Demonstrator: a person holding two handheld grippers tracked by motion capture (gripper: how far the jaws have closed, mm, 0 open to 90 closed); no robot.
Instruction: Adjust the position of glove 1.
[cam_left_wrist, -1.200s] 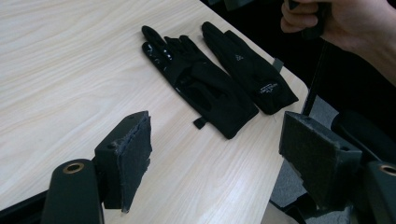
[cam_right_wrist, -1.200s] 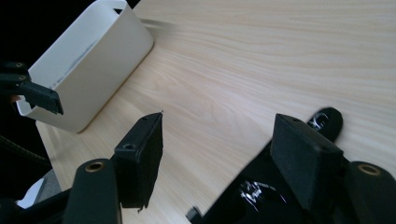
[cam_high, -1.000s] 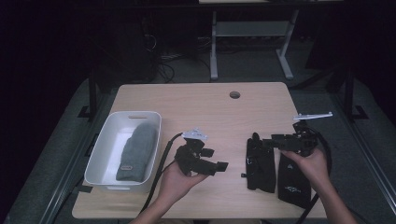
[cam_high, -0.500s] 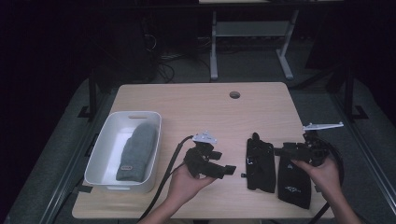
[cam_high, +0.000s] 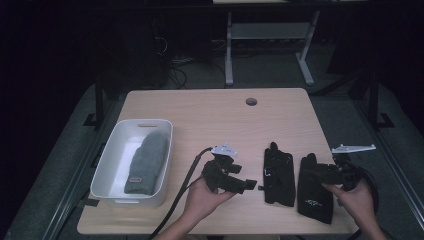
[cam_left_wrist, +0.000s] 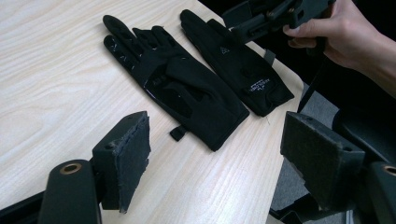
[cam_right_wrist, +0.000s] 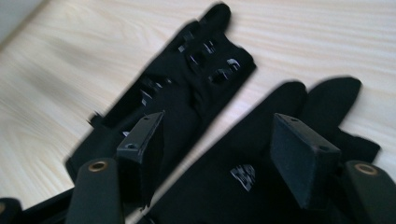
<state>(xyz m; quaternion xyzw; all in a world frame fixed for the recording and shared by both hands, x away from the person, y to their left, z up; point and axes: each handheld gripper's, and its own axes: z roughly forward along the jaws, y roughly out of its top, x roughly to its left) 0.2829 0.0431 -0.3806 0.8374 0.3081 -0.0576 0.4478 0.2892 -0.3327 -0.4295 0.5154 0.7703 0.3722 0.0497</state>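
Two black gloves lie flat side by side on the wooden table (cam_high: 210, 110). The left glove (cam_high: 278, 172) (cam_left_wrist: 177, 88) (cam_right_wrist: 187, 88) has patterned fingers. The right glove (cam_high: 314, 195) (cam_left_wrist: 243, 70) (cam_right_wrist: 243, 177) bears a small white logo. My left gripper (cam_high: 245, 177) (cam_left_wrist: 219, 154) is open, just left of the left glove's cuff, with bare table between its pads. My right gripper (cam_high: 312, 172) (cam_right_wrist: 219, 149) hovers low over the right glove, open. Its jaws have just been closing a little, and the glove lies beneath the gap, not pinched.
A white tub (cam_high: 112, 150) holding a grey knit beanie (cam_high: 145, 160) stands at the table's left front. A cable hole (cam_high: 251, 101) sits near the far edge. Beyond the table is a dark floor with a white desk frame (cam_high: 230, 50).
My right gripper has come down and nearer, over the right glove. The left gripper has shifted a little to the right, toward the left glove. The gloves have not moved.
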